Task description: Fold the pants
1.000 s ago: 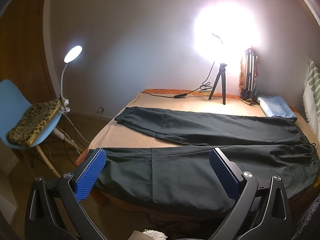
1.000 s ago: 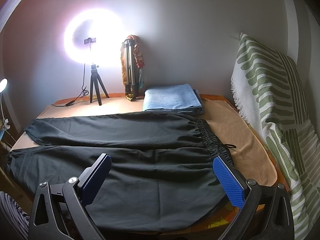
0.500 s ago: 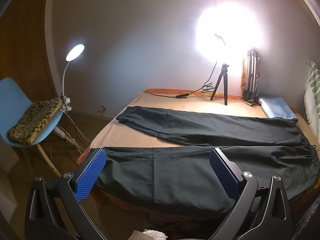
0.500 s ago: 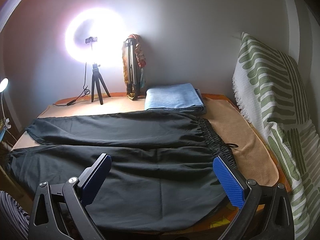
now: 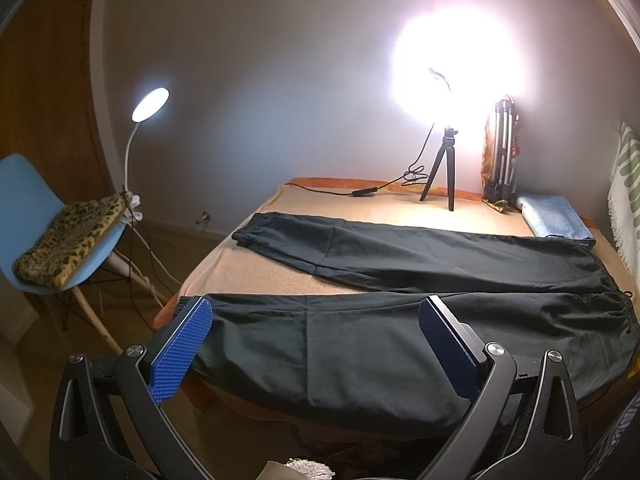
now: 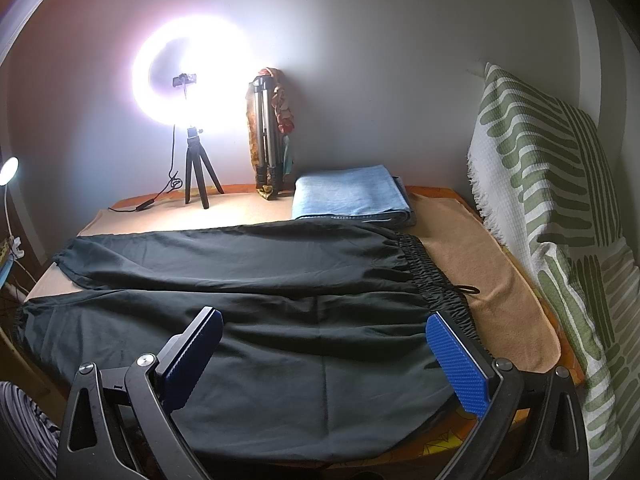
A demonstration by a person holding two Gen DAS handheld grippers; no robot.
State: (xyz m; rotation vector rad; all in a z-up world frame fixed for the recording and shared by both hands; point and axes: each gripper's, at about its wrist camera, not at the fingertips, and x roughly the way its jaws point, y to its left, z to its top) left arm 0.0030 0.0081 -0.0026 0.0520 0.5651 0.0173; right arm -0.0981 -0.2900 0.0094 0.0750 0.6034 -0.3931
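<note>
The dark pants (image 5: 400,312) lie spread flat, unfolded, across the lower middle of both frames. Left tongs (image 5: 316,344) and right tongs (image 6: 324,354) gape wide, holding nothing. Folding looks unstarted; next, I'd guess, each must pinch an edge.

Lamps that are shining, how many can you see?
2. The ring light stands on its tripod at the back of the bed. The gooseneck lamp is left, by the blue chair.

One pants (image 5: 400,300), one folded jeans (image 6: 352,196), two lamps (image 5: 150,100), two tripods (image 6: 198,176), one chair (image 5: 36,200), one cushion (image 5: 72,236), one blanket (image 6: 552,208).
</note>
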